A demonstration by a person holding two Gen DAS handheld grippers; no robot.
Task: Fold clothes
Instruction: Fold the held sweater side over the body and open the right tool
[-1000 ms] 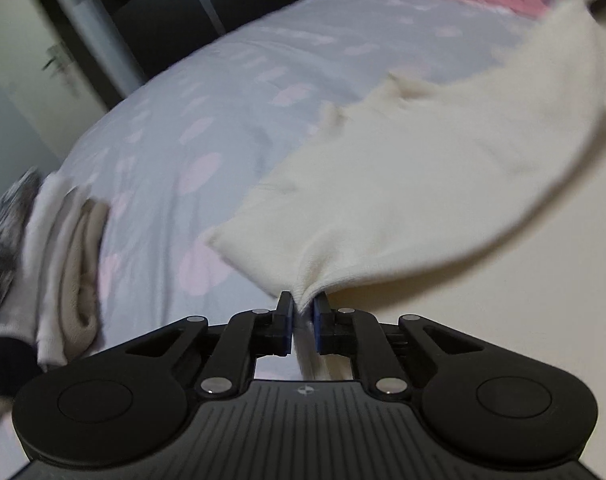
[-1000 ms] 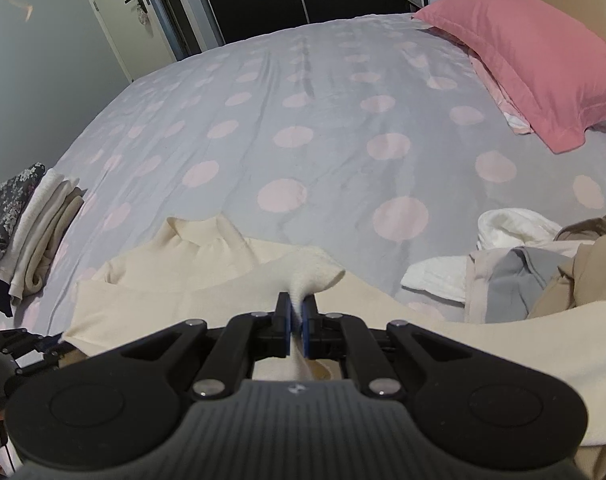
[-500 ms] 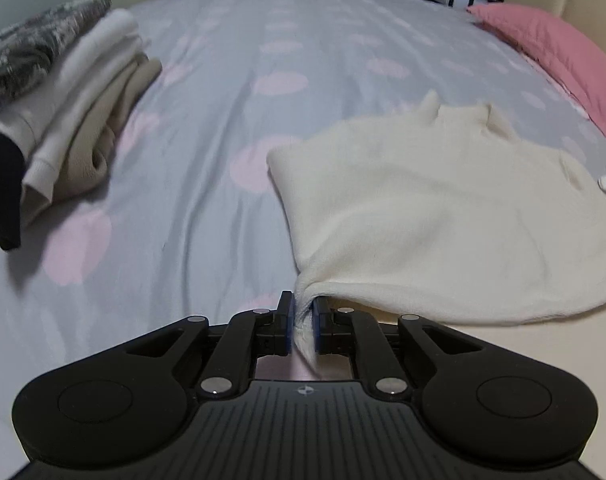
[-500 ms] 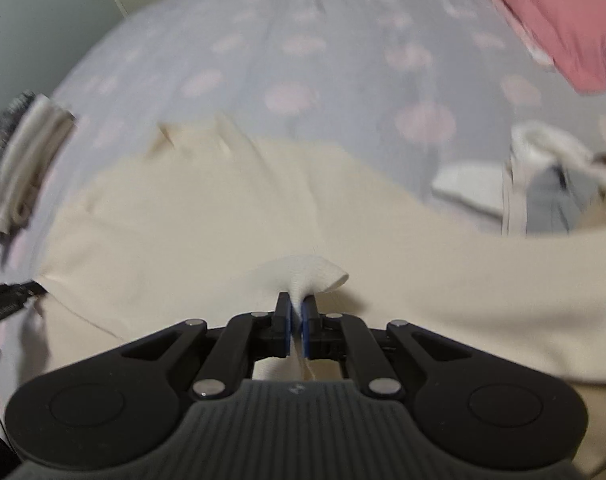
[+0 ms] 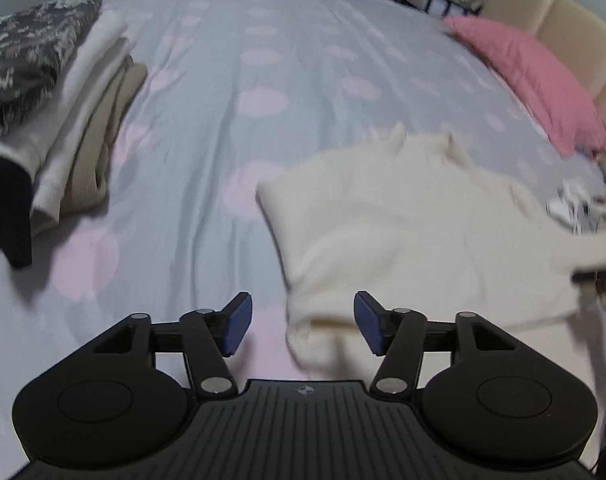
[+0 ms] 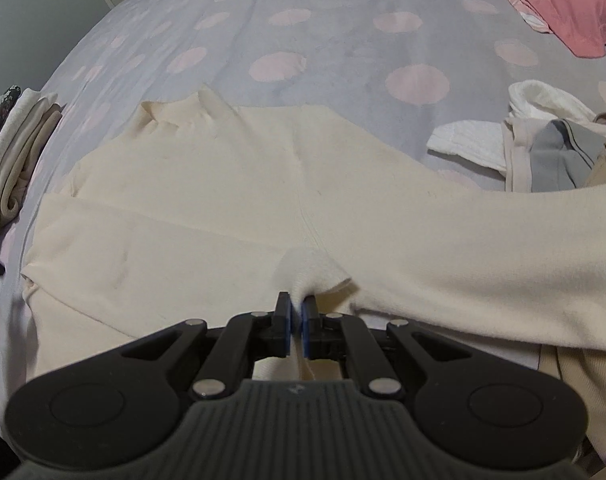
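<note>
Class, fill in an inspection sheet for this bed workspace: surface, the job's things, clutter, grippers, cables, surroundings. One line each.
Surface: bedspread, grey with pink dots.
Job's things: cream sweater spread flat, collar away from camera; folded stack at left.
Clutter: unfolded clothes pile at right.
Grippers: left gripper jaws opening, pads clear of the sweater's edge lying between them; right gripper shut on a pinch of sweater.
Cables: nothing seen.
Surroundings: pink pillow, beige headboard.

Soft matt knit cream sweater [image 6: 223, 200], smooth cotton-like dotted bedsheet [image 5: 303, 60], matt black plastic left tool [image 5: 299, 320] w/ metal rivets.
</note>
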